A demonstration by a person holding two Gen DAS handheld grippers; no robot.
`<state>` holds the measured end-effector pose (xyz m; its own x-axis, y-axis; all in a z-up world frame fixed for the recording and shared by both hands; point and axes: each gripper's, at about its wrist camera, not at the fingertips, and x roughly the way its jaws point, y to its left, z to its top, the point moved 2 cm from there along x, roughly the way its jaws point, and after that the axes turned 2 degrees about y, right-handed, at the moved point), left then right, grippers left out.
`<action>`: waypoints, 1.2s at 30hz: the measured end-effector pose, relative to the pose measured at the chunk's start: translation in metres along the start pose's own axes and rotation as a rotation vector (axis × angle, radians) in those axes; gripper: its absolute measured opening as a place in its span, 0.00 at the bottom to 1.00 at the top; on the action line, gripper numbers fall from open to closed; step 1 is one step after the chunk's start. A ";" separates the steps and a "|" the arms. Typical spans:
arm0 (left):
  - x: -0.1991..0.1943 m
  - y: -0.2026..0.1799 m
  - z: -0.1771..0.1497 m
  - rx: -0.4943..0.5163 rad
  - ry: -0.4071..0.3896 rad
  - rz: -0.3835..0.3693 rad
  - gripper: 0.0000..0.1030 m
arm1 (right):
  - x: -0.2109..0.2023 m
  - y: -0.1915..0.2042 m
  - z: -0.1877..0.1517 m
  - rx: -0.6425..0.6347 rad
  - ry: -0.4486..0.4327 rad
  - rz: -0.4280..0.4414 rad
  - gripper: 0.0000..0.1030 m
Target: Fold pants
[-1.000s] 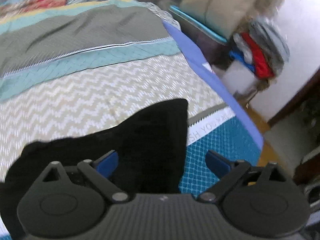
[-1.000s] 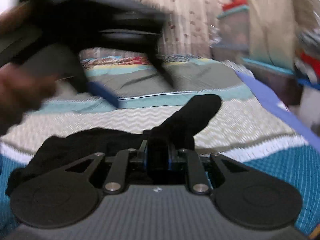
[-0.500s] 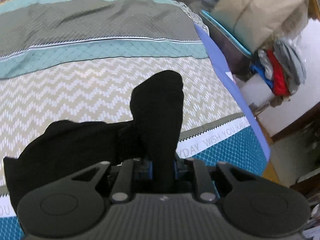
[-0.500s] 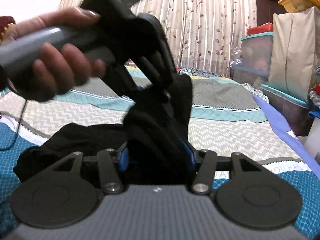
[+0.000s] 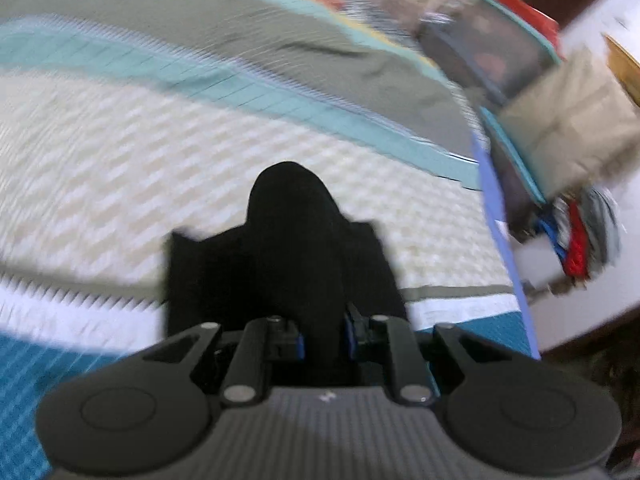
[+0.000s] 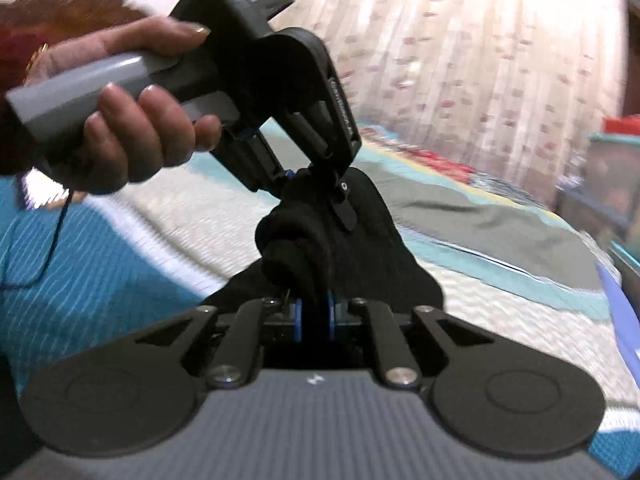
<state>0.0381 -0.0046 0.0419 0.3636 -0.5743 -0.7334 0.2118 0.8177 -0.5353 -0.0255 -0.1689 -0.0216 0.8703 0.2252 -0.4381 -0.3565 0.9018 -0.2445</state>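
Both grippers are clamped on the same black pants [image 5: 280, 264], which are lifted in a bunch above the bed [image 5: 120, 168]. From the left wrist view, the left gripper [image 5: 323, 342] has its blue pads pressed together on a thick fold of dark cloth that rises in a rounded hump ahead of the fingers, with the rest of the garment spreading out beneath onto the zigzag-patterned bedspread. From the right wrist view, the right gripper [image 6: 314, 318] pinches a narrow roll of the pants [image 6: 320, 240] between its blue pads. Just beyond it, the left gripper [image 6: 316, 184] comes down from the upper left, held by the person's left hand [image 6: 120, 120] around a grey handle, its fingers buried in the top of the same bunch. The two grippers sit close together. Storage bins [image 5: 504, 64] and a pile of clothes [image 5: 576, 236] stand beside the bed, blurred, and a patterned curtain [image 6: 480, 60] hangs behind it.
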 end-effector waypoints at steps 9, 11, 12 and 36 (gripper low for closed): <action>0.028 0.050 -0.038 -0.093 0.026 0.094 0.43 | 0.006 0.011 -0.012 -0.036 0.142 0.156 0.50; 0.021 0.048 -0.040 -0.090 0.014 0.102 0.47 | -0.004 0.004 -0.010 0.004 0.134 0.210 0.50; 0.016 0.048 -0.041 -0.089 0.005 0.104 0.50 | -0.009 -0.003 -0.007 0.039 0.126 0.236 0.50; 0.012 0.024 -0.072 0.082 -0.015 0.352 0.66 | 0.019 -0.011 -0.021 0.532 0.282 0.413 0.33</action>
<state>-0.0180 0.0053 -0.0102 0.4405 -0.2565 -0.8604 0.1430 0.9661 -0.2148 -0.0125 -0.1823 -0.0453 0.5543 0.5469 -0.6274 -0.3612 0.8372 0.4106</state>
